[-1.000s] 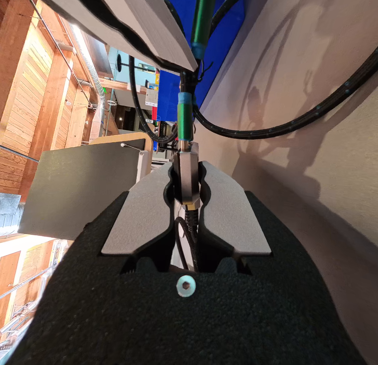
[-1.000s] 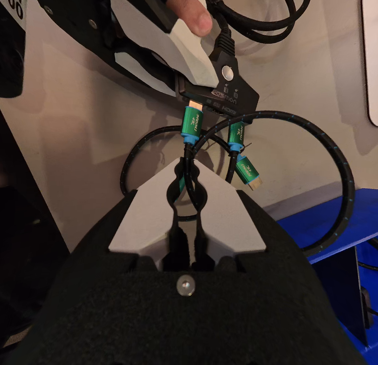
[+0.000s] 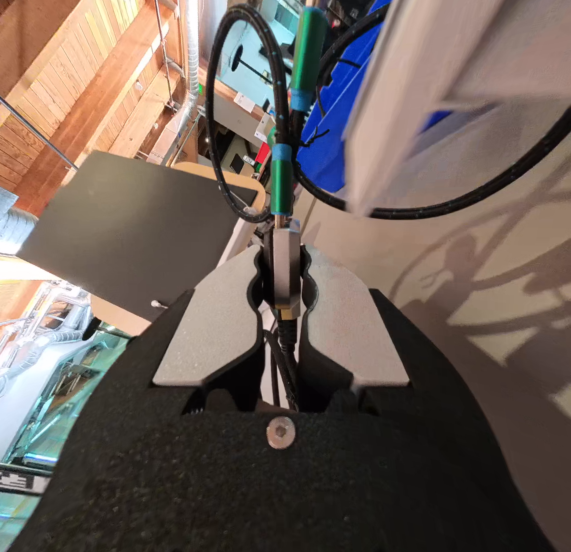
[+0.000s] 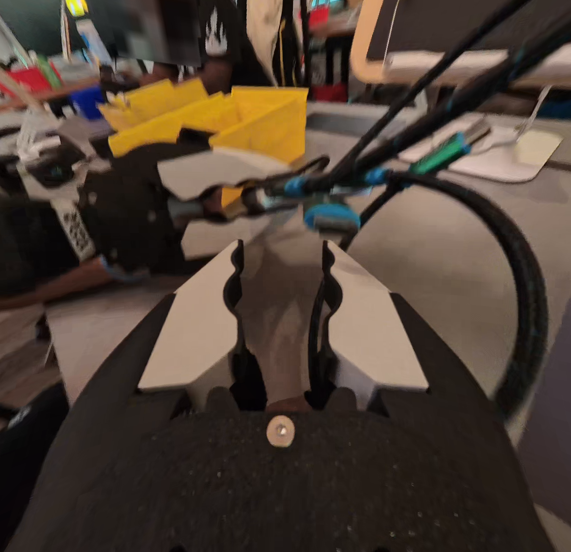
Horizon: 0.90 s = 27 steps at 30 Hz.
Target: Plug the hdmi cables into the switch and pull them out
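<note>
Looks like a workshop or maker-type lab in a converted industrial building. You've got wood plank walls (image 3: 61, 83) with heavy beams, exposed silver ductwork (image 3: 192, 61) running along them, and steel rods strung across. Blue storage bins (image 3: 336, 117) and yellow parts bins (image 4: 216, 117) sit stacked around, plus red ones on cluttered shelves in the back. The plain grey tabletop (image 4: 432, 274) has a monitor stand (image 4: 509, 154) on it.
</note>
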Tool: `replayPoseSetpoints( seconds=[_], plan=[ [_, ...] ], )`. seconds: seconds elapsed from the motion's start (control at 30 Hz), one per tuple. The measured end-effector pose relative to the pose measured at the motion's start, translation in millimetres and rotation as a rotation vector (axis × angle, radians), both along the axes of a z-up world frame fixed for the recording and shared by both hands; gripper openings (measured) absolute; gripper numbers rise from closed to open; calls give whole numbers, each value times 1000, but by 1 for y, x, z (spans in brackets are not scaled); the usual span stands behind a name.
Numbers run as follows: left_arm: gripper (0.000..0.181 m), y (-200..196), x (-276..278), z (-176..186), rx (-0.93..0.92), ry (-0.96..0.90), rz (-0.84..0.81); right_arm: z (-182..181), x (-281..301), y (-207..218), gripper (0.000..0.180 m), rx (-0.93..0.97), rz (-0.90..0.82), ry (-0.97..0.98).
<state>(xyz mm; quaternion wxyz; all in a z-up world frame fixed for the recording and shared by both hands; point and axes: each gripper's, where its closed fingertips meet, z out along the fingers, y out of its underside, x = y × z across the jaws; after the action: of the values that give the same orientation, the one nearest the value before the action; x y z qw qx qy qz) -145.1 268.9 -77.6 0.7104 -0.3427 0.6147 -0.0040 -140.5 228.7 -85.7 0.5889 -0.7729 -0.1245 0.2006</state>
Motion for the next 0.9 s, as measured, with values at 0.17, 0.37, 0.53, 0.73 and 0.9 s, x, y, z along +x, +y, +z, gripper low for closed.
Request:
replayPoseSetpoints(
  seconds=[0.17,0.37,0.53,0.73,0.9],
  plan=[
    [20,-7,1,5,19,-27,-21,29,-1,15,38,65,-2,81],
    [20,-9,1,3,41,-17,-27,30,-1,13,21,28,46,233],
    [20,-6,1,0,20,-6,-9,24,-2,14,20,22,18,179],
    [19,-7,0,2,-14,-25,2,24,-6,14,19,58,16,205],
    [19,-8,0,5,68,-4,-4,22,-11,14,15,31,54,290]
  ],
)
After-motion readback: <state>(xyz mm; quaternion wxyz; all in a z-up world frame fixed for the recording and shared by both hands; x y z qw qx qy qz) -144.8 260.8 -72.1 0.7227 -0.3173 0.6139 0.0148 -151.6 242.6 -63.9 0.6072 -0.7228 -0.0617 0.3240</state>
